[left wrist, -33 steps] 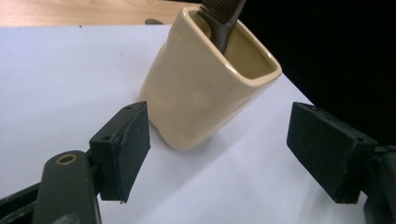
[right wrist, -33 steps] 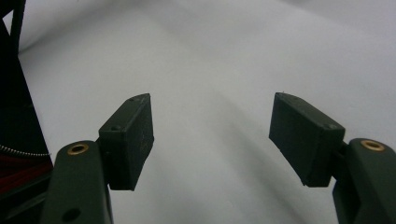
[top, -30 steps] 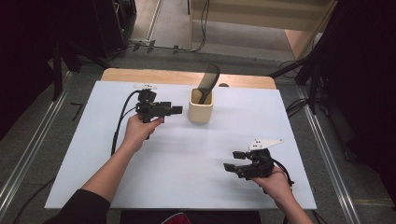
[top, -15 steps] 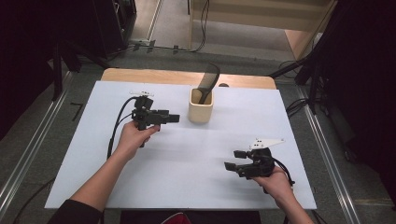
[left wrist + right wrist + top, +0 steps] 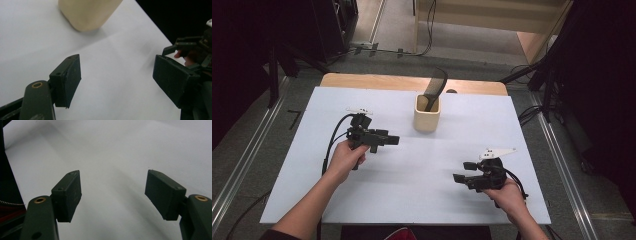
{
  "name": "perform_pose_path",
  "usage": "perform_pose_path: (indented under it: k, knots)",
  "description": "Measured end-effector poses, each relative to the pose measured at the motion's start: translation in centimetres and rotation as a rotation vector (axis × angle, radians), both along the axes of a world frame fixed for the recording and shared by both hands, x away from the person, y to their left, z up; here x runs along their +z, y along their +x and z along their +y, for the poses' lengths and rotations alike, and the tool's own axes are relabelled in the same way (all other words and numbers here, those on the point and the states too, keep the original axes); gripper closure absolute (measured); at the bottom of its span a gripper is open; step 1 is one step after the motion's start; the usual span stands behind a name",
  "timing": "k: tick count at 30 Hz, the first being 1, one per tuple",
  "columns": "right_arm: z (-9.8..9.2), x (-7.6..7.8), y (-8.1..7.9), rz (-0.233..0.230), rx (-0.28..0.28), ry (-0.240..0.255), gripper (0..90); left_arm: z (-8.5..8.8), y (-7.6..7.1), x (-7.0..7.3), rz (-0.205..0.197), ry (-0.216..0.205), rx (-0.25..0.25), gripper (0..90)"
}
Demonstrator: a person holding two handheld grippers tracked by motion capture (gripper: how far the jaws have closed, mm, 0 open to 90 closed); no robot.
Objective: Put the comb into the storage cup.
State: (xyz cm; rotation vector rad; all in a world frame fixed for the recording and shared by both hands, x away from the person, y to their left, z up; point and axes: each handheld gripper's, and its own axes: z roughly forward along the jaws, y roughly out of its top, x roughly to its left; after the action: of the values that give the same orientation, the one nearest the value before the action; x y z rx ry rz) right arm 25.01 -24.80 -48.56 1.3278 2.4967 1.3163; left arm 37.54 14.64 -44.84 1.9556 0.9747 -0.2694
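Note:
A beige cup (image 5: 427, 114) stands upright at the back middle of the white table (image 5: 427, 200), with a black comb-like tool (image 5: 435, 85) sticking out of it. My left gripper (image 5: 393, 140) hovers to the cup's left and nearer the person, pointing right. Its jaws stand open with nothing between them in the left gripper view (image 5: 116, 65). There the cup's base (image 5: 87, 12) lies ahead at the top. My right gripper (image 5: 463, 171) rests at the near right, pointing left. Its jaws are open over bare table (image 5: 113, 176).
A strip of wooden tabletop (image 5: 362, 80) shows behind the white sheet. Metal rails (image 5: 242, 170) run along the floor on both sides, and cables lie on the floor at the back. The right hand and its gripper (image 5: 192, 47) appear at the right of the left gripper view.
The left hand has drawn its gripper back from beside the cup toward the near edge of the table. The right hand has stayed put.

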Motion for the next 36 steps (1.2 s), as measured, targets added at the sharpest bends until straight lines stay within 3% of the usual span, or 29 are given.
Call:
perform_pose_path:
  k: [4, 10, 14, 26, 30, 36]
  knots:
    - [-0.1, 0.1, 0.0, 0.0, -0.003, 0.003, 27.4, 0.4, -0.9, -0.2, 0.005, 0.005, 0.002, 24.0]
    - [-0.2, 0.1, 0.0, 0.005, -0.009, 0.005, 27.4, 0.7, -2.1, -0.1, 0.0, 0.052, -0.023, 24.0]
    - [-0.3, 0.1, 0.0, 0.002, -0.011, 0.003, 27.3, 1.0, -3.0, 0.0, -0.017, 0.05, -0.03, 24.0]
    - [-0.5, 0.0, 0.1, 0.004, -0.015, 0.005, 27.3, 1.5, -5.0, -0.5, -0.075, 0.113, -0.051, 24.0]
    - [-0.5, 0.0, 0.1, 0.004, -0.016, 0.004, 27.3, 1.8, -5.6, -0.7, -0.07, 0.099, -0.054, 24.0]
    - [-0.6, 0.0, 0.1, 0.007, -0.022, 0.003, 27.4, 2.2, -6.7, -0.9, -0.092, 0.129, -0.062, 24.0]
